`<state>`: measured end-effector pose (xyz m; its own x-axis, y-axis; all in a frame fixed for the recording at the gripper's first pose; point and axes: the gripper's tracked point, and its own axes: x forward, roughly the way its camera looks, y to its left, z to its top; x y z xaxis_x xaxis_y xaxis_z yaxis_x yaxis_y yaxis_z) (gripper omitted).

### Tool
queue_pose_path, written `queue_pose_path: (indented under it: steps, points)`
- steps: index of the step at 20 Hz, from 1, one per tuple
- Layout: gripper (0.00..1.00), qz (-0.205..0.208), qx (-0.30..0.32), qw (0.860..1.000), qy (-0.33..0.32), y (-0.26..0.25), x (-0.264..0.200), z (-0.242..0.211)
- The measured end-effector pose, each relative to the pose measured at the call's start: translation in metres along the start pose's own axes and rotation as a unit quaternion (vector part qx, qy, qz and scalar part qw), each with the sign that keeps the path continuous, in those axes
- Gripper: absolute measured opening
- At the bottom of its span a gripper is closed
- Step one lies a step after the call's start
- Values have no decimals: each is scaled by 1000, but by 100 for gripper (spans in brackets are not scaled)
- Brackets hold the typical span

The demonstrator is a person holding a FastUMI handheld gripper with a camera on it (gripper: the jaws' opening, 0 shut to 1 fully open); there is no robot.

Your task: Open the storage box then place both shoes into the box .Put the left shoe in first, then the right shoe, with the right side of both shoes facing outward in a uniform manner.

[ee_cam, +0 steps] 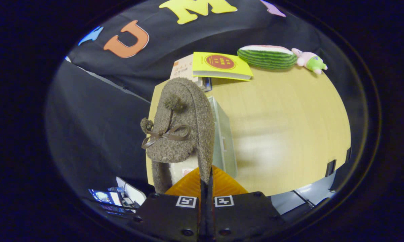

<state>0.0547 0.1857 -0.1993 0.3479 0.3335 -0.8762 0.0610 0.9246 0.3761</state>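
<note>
A brown fuzzy slipper (182,127) with a ribbon bow and two pom-poms hangs just ahead of my fingers, its toe pointing away and its upper turned to the left. My gripper (206,183) is shut on the slipper's heel rim, with both fingers pressed together on the fabric. Behind the slipper stands a clear plastic storage box (224,141) on the wooden table (282,134), showing edge-on to the right of the shoe. Whether its lid is open, I cannot tell.
At the table's far end lie a yellow book (220,65) on a stack of other books (183,69), a watermelon plush (267,56) and a small pink and green plush toy (311,61). Black cloth hangs to the left of the table.
</note>
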Motion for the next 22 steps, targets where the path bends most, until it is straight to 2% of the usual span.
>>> queue_pose_path:
  steps: [3,8,14,16,18,20,21,22]
  points:
    - [6,-26,5,1000,16,3,28,-7]
    - [6,-71,-4,997,8,-7,56,-1]
    - [7,-78,27,997,9,-20,68,-11]
    - [12,-72,35,997,4,-17,69,-11]
    - [25,-70,30,997,-3,-17,68,-10]
    - [45,-67,18,997,-20,-16,61,-5]
    - [61,-65,13,997,-29,-14,58,-3]
    - [68,-65,7,997,-38,-12,52,-1]
